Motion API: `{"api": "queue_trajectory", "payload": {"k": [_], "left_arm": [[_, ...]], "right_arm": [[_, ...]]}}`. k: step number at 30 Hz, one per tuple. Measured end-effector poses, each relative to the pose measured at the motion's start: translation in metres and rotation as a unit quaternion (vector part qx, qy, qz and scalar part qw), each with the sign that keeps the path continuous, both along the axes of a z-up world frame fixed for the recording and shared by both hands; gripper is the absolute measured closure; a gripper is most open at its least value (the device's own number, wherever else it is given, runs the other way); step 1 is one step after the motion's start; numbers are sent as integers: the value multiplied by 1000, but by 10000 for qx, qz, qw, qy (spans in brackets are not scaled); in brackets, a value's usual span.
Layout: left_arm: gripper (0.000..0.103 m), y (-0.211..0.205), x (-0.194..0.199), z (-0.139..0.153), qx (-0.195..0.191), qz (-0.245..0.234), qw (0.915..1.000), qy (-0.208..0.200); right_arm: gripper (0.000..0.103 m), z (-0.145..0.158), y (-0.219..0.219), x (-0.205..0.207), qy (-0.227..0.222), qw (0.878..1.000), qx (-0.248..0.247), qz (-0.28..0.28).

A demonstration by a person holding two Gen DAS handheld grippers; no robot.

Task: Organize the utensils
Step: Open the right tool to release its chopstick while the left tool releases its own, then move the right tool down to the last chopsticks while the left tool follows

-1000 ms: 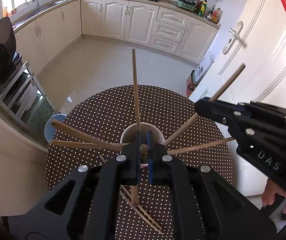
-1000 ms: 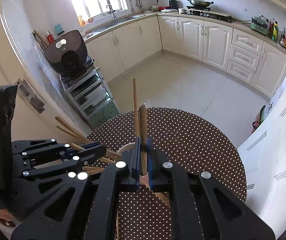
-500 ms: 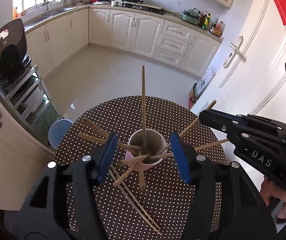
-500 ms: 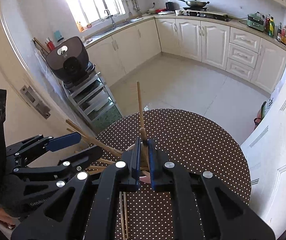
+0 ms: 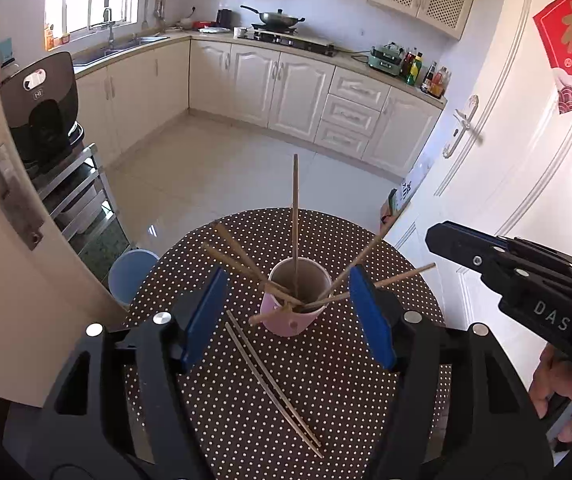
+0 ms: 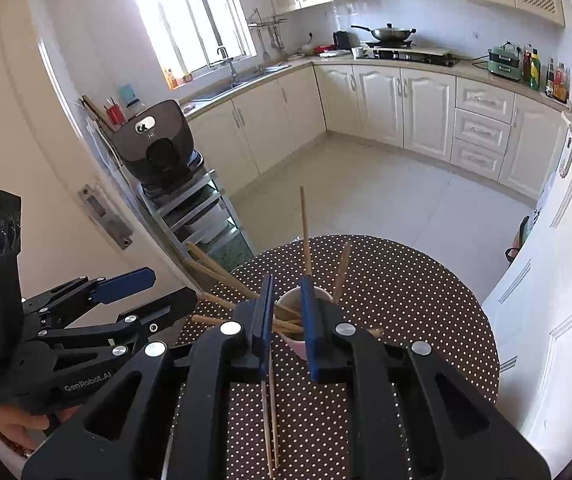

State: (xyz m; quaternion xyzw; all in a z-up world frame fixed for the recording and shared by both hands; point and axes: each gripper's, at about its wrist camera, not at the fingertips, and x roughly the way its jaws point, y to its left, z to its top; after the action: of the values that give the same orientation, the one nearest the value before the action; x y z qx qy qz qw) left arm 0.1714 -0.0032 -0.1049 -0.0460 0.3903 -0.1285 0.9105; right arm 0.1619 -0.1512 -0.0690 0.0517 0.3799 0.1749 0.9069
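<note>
Left gripper: jaws wide apart, just been opening, nothing gripped; pink cup visible between blue pads. Right gripper: jaws narrowly parted, just been opening, no chopstick pressed. Cup stands on dotted round table, holding several chopsticks fanned outward. Two loose chopsticks lie on table, near cup.

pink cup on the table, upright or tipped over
Upright: the pink cup stands on the polka-dot table with its mouth facing up and chopsticks sticking out.
</note>
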Motion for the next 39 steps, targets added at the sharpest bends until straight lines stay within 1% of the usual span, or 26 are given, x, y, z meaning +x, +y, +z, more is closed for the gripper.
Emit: {"api": "queue_trajectory", "payload": {"k": [5,11,15,22,25,30,32,39], "left_arm": [[39,12,-18,-5,-45,61,10000,55],[39,24,-35,-18,-25,124,9998,182],[39,33,-42,-30,-23,195,9992,336],[39,44,-39,-69,30,234,9947,1005],[39,46,-37,-87,94,257,9920,1232],[39,50,-33,-119,35,349,9855,1661],[39,52,-28,-133,16,401,9814,1877],[39,62,-17,-168,11,566,9709,2326]], "right_arm": [[88,-6,2,-21,59,10000,5,23],[88,-25,12,-37,306,9995,13,97],[88,-39,22,-43,454,9988,-32,156],[88,-76,40,-40,897,9955,-106,296],[88,-94,49,-35,1122,9930,-166,340],[88,-123,61,-25,1405,9884,-344,465],[88,-138,65,-17,1583,9853,-388,504],[88,-190,84,6,2062,9740,-590,727]]}}
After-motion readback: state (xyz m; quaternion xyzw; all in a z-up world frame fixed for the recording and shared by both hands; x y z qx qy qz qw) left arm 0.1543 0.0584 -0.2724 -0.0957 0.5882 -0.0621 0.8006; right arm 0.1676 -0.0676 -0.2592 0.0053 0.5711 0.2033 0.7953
